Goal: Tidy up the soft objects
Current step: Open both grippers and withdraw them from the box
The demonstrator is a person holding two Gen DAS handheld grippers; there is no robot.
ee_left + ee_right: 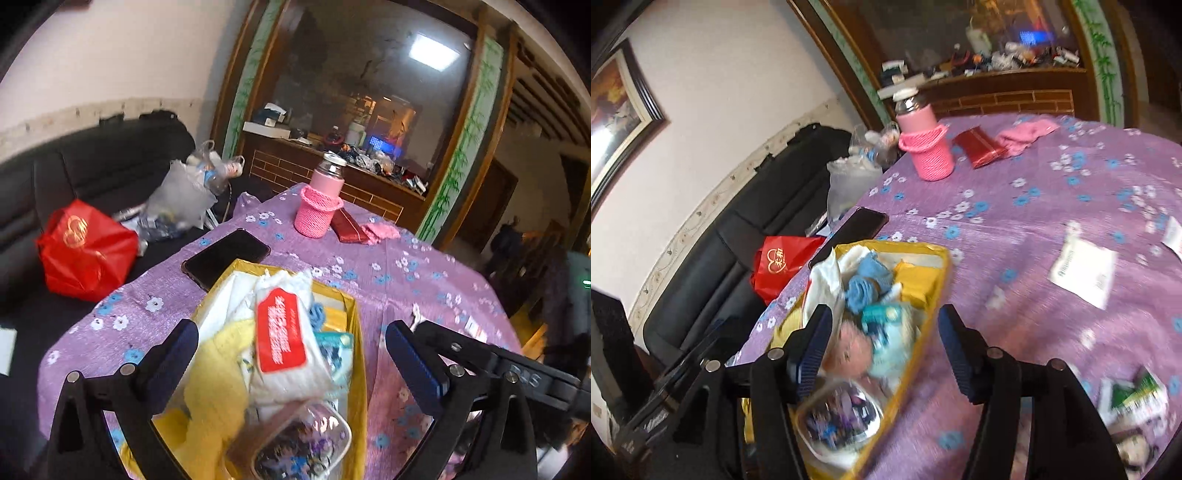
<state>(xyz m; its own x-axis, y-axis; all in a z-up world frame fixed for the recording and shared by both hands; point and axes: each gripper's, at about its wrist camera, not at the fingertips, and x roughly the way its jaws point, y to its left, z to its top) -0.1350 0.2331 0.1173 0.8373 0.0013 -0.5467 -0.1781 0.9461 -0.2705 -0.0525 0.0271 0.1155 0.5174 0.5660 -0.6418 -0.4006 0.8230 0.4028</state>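
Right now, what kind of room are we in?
Probably a lived-in home sitting room: a black sofa against the wall, a table under a flowered cloth, and a framed picture hanging up.

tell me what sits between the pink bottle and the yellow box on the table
A black phone lies on the purple tablecloth between the pink bottle and the yellow box, toward the sofa-side edge; otherwise bare cloth. The left wrist view shows it best.

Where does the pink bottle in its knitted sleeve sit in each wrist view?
Left wrist: pink bottle upper centre, at the table's far edge.
Right wrist: pink bottle upper centre-left, also at the far edge.
Shared landmark: the red packet lying just right of it.
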